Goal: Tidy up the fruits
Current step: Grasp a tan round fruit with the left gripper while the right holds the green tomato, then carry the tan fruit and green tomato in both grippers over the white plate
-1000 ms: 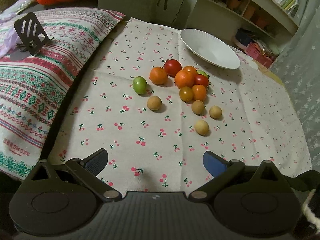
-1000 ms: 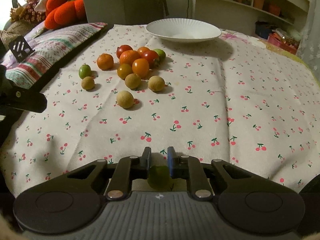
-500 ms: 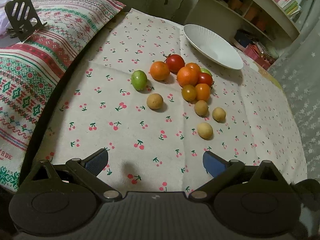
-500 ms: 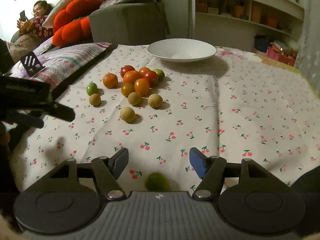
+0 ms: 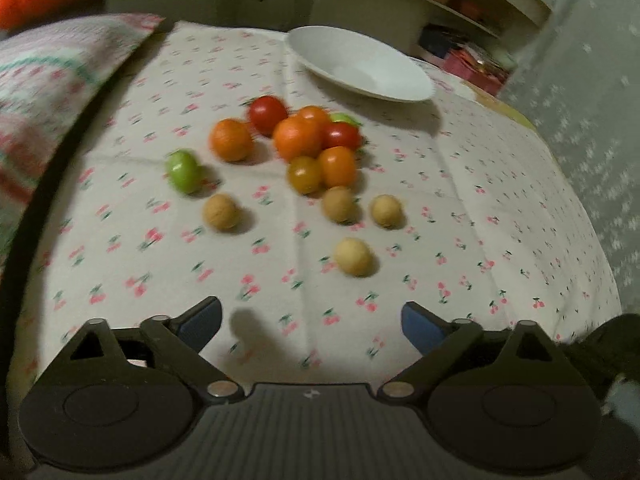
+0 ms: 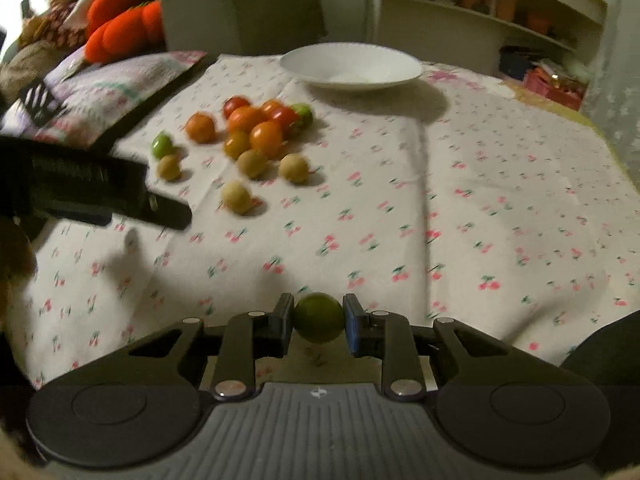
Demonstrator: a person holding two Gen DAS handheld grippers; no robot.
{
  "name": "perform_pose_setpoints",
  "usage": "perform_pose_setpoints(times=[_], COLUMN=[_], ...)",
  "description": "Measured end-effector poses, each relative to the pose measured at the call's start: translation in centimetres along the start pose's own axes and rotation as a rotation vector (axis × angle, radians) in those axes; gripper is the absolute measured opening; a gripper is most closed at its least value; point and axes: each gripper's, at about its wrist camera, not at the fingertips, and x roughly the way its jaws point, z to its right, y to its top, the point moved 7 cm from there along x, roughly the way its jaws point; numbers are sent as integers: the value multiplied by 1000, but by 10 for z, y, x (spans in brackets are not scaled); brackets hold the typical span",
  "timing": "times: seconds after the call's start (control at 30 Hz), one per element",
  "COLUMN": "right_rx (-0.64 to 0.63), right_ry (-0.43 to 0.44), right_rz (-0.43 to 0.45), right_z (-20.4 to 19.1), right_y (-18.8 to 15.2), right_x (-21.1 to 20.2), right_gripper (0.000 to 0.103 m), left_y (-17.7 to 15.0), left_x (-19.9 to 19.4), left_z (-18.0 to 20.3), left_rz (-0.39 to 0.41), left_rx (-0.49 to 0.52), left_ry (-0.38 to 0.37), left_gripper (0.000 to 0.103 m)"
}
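Several small fruits lie in a cluster (image 5: pixel 304 152) on the cherry-print cloth: red, orange and green tomatoes and tan round ones; the cluster also shows in the right wrist view (image 6: pixel 256 136). A white plate (image 5: pixel 360 66) stands empty behind them, also seen in the right wrist view (image 6: pixel 352 66). My left gripper (image 5: pixel 311 320) is open and empty, short of the nearest tan fruit (image 5: pixel 353 257). My right gripper (image 6: pixel 317 318) is shut on a green fruit (image 6: pixel 319 317) above the cloth's near edge. The left gripper's body (image 6: pixel 80 184) shows at the left.
A patterned cushion (image 5: pixel 48 80) lies along the table's left edge. A sofa with an orange cushion (image 6: pixel 124 28) and a seated person (image 6: pixel 48 20) are behind. Shelves (image 6: pixel 500 4) stand at the back right. A black phone stand (image 6: pixel 40 100) sits on the cushion.
My right gripper, open half a second ago over the green fruit, has closed on it. My left gripper has moved forward toward the fruit cluster, still open.
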Motion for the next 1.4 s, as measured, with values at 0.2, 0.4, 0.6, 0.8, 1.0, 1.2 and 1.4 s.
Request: perform_pose_setpoints(times=[0.2, 0.4, 0.6, 0.8, 1.0, 1.2, 1.4], right_rx=[45, 72, 84, 85, 84, 79, 60], right_ry=[-14, 7, 21, 37, 49, 42, 37], right_rz=[40, 56, 56, 44, 27, 3, -1], right_z=[16, 23, 25, 24, 21, 20, 17], right_y=[22, 38, 43, 43, 42, 45, 54], right_x=[-2, 5, 13, 18, 23, 27, 29], right_gripper=[23, 23, 23, 23, 23, 23, 23], left_y=[17, 14, 16, 17, 21, 29, 38], left_x=[28, 44, 44, 44, 42, 35, 29], left_z=[28, 42, 41, 44, 40, 40, 39], left_rz=[27, 67, 87, 84, 39, 9, 14], left_rx=[128, 292, 306, 306, 233, 171, 151], left_ry=[-40, -15, -19, -12, -28, -27, -16], left_gripper=[49, 14, 14, 14, 14, 14, 14])
